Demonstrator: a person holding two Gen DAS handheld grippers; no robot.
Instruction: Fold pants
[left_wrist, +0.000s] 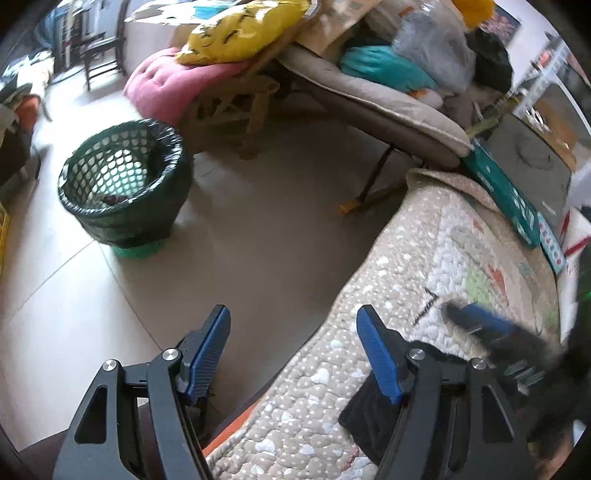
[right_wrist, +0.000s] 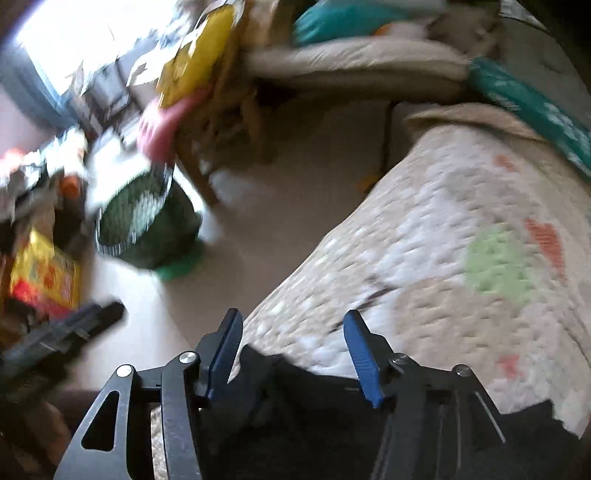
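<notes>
Two grippers w/ blue pads, both spread wide, nothing between the fingers. Going left to right in the left wrist view: green mesh bin w/ dark liner on pale tile floor, its contents too dim to tell; pink cushion and yellow bag on a wooden chair behind; left gripper released, straddling the edge of the quilted cover; black pants just a dark corner on the cover, mostly hidden behind the right-side finger; right gripper far right, blurred, partly cut by the frame edge. Right wrist view is smeared by motion blur: left gripper a dark streak at left; right gripper also unclenched; pants bunched under and behind its fingers, on the near edge of the cover, extent cut off at bottom.
</notes>
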